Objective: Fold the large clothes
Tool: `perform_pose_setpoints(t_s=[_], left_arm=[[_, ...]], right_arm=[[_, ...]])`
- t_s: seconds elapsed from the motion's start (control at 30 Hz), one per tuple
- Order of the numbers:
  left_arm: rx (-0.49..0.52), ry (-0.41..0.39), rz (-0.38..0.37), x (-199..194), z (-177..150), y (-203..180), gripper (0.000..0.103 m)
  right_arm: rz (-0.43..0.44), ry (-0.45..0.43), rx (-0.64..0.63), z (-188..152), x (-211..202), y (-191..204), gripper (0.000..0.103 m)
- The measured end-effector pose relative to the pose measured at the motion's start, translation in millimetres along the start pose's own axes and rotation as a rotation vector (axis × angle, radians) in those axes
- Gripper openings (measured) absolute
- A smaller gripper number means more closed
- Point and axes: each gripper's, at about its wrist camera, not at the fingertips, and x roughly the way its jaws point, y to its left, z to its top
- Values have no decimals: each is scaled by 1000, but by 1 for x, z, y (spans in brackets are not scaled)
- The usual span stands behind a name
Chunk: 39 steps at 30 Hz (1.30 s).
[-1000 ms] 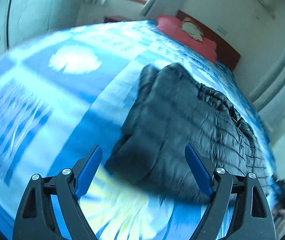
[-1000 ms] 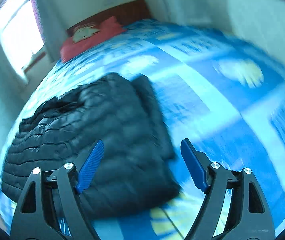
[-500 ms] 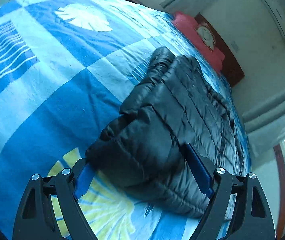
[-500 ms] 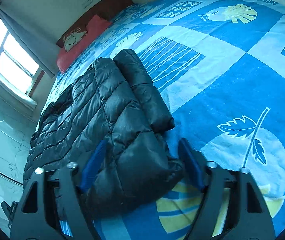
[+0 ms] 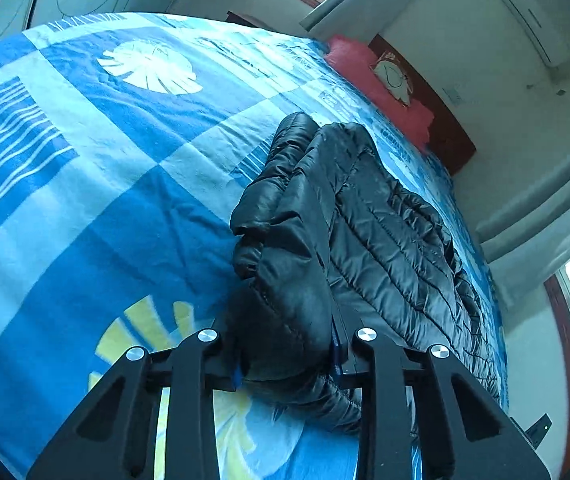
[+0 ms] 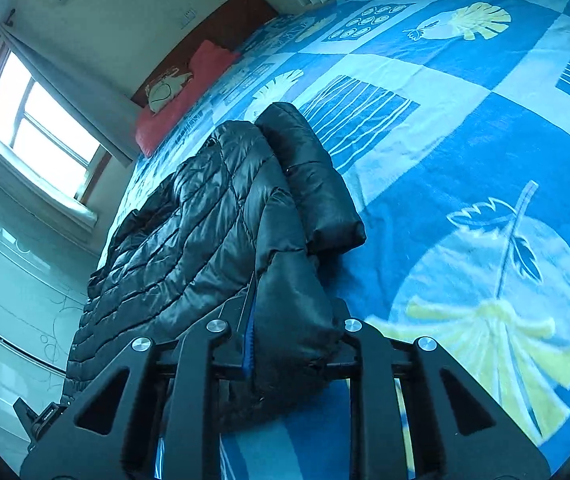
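The black puffer jacket (image 5: 385, 232) lay on the bed (image 5: 85, 200), stretched lengthwise toward the red pillow (image 5: 381, 88) at the headboard. It looked already narrowed: one sleeve (image 6: 313, 184) was laid along its side, so a first fold seemed done. What remained, by my reading, was to bring the near hem up over the body and flatten the bundle. You had your left claw (image 5: 285, 360) closing on one near corner of the hem, padded fabric bunched between its jaws. Your right claw (image 6: 293, 352) was closing likewise on the other near corner, fabric pinched between the blue pads. Neither corner had yet been lifted clear of the bedspread.
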Motion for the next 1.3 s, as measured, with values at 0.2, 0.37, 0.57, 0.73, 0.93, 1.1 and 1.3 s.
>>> perform_pose_setpoints(t_s=[0.2,0.37,0.57,0.73,0.93,1.1,1.3], left_arm=[[17,13,6,-24,-19,13,30],[9,26,8,-44,-35,27,31],[4,28,14,-66,-51,35,31],[-2,36,14,-80,-63,41,31],[5,48,10,-78,-66,47,31],[23,54,28,-78,-64,47,39],[65,97,27,-87,-64,49,70]], right_arm=[[2,33,-17,-16,-19,-7,21],[7,54,-27,-32,-35,-14,21],[8,67,-28,-47,-56,-20,21],[9,79,-25,-56,-63,-26,21],[9,83,-19,-57,-60,-32,22],[-7,84,-16,-57,-63,-35,33],[-43,82,-30,-67,-80,-35,45]])
